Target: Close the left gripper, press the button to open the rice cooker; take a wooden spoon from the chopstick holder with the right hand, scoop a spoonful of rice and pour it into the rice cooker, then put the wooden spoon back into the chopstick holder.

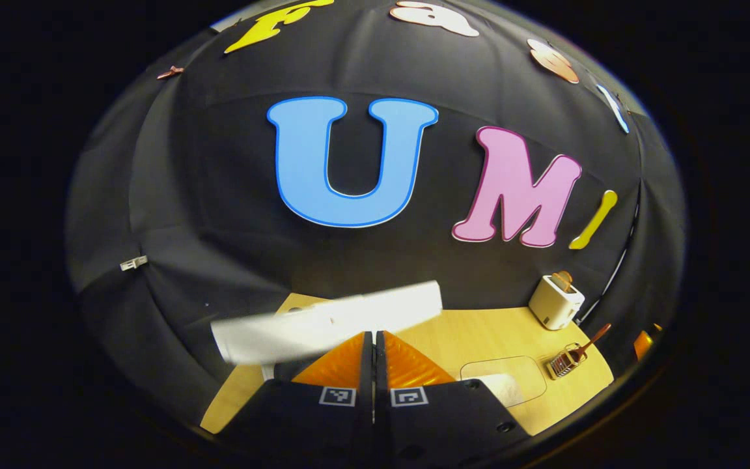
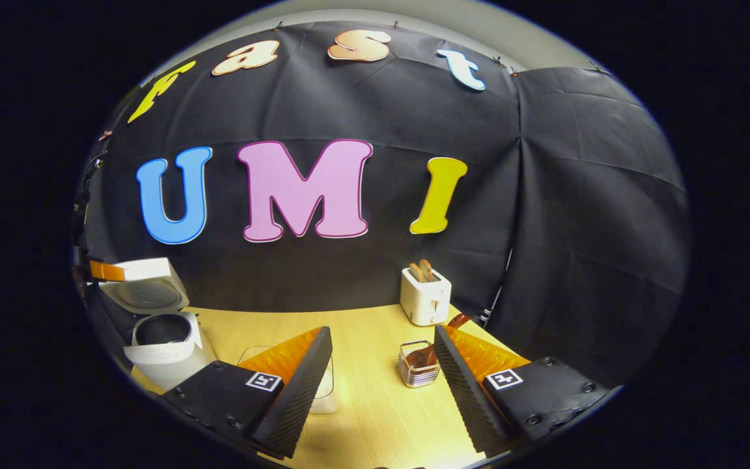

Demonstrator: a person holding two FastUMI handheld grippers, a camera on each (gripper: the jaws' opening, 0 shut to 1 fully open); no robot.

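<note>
In the left gripper view my left gripper point(image 1: 373, 335) is shut with nothing between its fingers, right above the blurred white lid point(image 1: 329, 324) of the rice cooker. The right gripper view shows the white rice cooker point(image 2: 165, 355) at the table's left with its lid point(image 2: 144, 286) standing up and the dark pot showing. My right gripper point(image 2: 383, 331) hangs open above the table, a little short of the wire chopstick holder point(image 2: 417, 366), in which the wooden spoon point(image 2: 445, 331) leans. A clear container of rice point(image 2: 324, 385) sits partly behind its left finger.
A white toaster point(image 2: 425, 296) with bread in it stands at the back of the wooden table point(image 2: 375, 404), behind the holder. The left gripper view also has the toaster point(image 1: 556, 301), the holder point(image 1: 565, 362) and the rice container point(image 1: 505, 384) on the right.
</note>
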